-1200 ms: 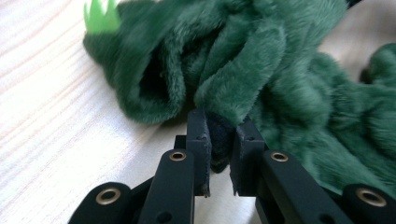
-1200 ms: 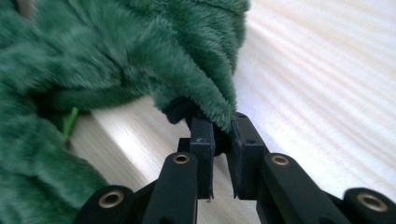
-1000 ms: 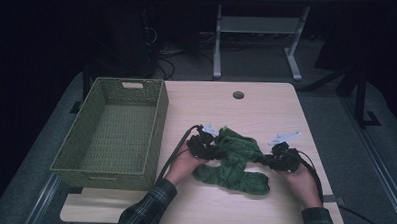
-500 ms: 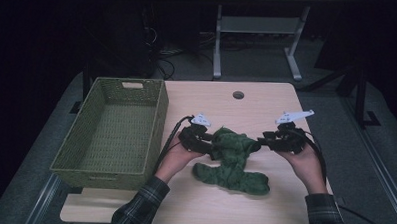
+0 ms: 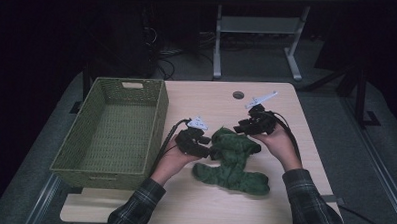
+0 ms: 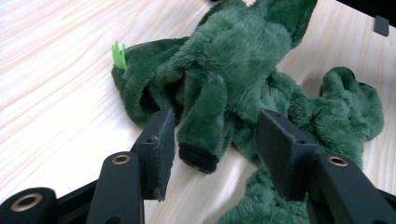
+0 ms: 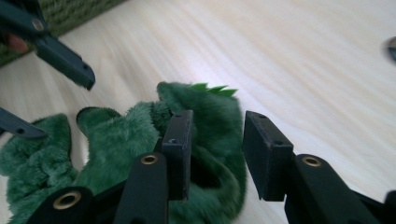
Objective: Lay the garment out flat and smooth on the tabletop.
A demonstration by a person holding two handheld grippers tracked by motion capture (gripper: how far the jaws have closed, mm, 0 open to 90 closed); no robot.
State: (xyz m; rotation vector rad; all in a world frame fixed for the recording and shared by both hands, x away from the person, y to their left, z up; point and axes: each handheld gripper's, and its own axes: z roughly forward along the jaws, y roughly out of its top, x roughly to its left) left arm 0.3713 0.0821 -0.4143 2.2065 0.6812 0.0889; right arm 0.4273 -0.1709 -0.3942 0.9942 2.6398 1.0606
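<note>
The green plush toy (image 5: pixel 232 160) lies on the table (image 5: pixel 212 100), right of the basket (image 5: pixel 113 129). The left gripper (image 5: pixel 210 151) has just opened, jaws astride a limb without pressing. The right gripper (image 5: pixel 238 128), likewise freshly opened, hangs over the toy's upper edge
</note>
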